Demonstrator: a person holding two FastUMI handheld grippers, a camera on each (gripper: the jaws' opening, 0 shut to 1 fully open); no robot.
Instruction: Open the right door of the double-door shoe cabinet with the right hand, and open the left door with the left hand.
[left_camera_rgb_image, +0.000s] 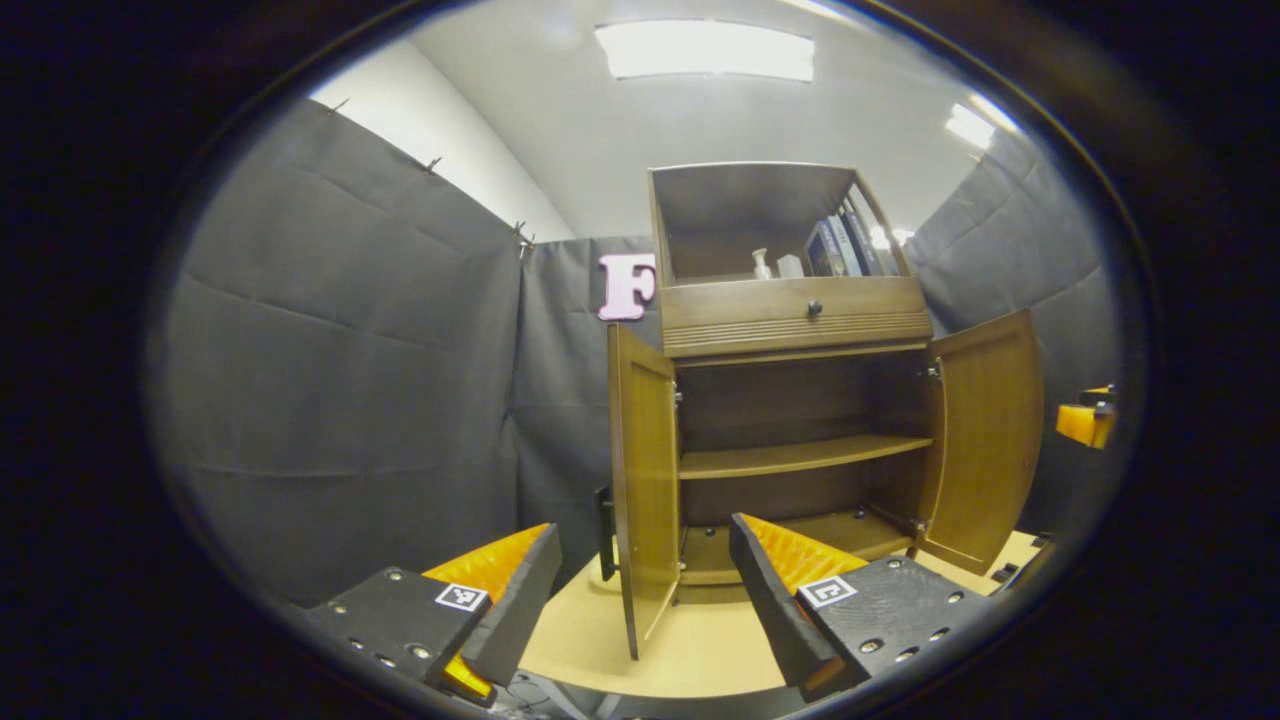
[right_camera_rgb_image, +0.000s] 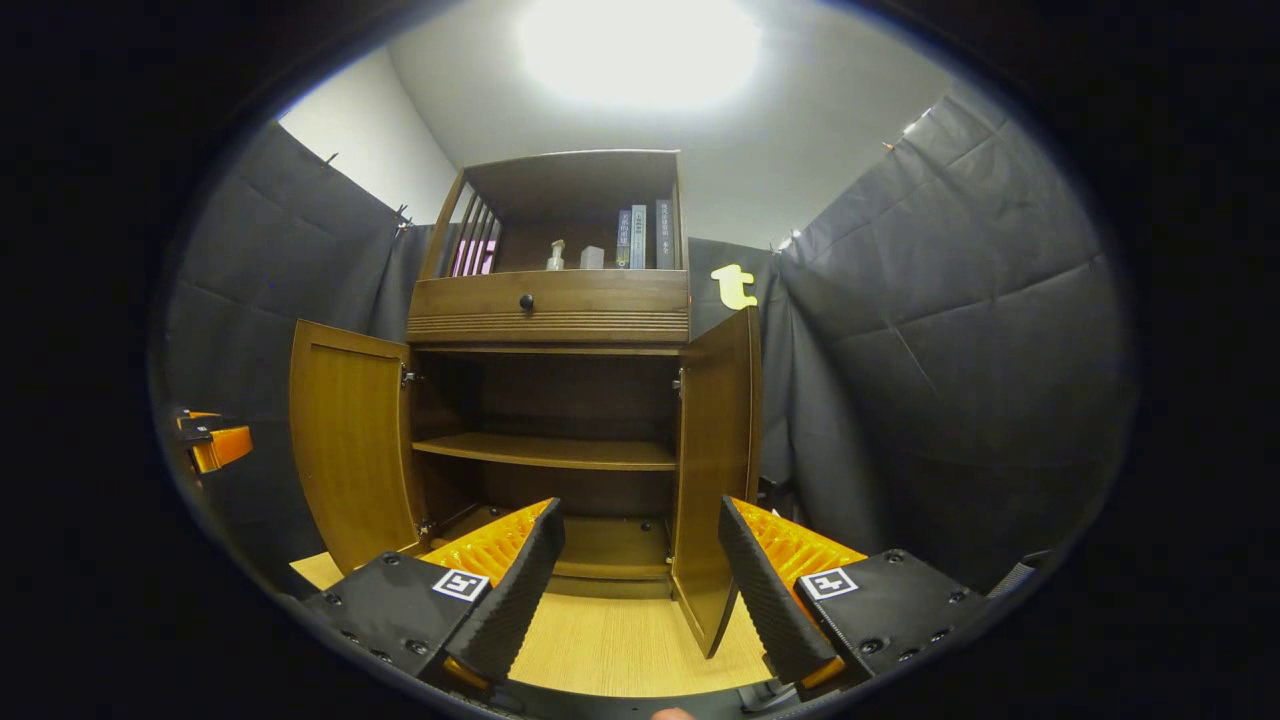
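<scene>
Both doors of the shoe cabinet (left_camera_rgb_image: 790, 330) are swung wide open. In the left gripper view the cabinet sits right of centre, with the left door (left_camera_rgb_image: 645, 500) edge-on near the middle of the frame and the right door (left_camera_rgb_image: 985, 435) angled out on the right side. Inside there's one shelf (left_camera_rgb_image: 800, 457) across the middle with nothing on it, and the bottom board under it. Above the doors there's a drawer (left_camera_rgb_image: 795, 312) with a small dark knob, and the open top compartment holds a little bottle (left_camera_rgb_image: 762, 264) and a few books (left_camera_rgb_image: 845, 245).

The left gripper (left_camera_rgb_image: 640, 590) is at the bottom of its own view, jaws spread wide with nothing between them; the lower edge of the left door shows in the gap, but the fingers aren't touching it. An orange bit of the other gripper peeks in at the far right edge.

In the right gripper view the cabinet is centre-left, the right door sitting edge-on just right of centre. The right gripper (right_camera_rgb_image: 640, 585) is also wide open and holding nothing, its fingers either side of that door's bottom corner without contact. The cabinet stands on a light wooden floor (right_camera_rgb_image: 620, 650).
</scene>
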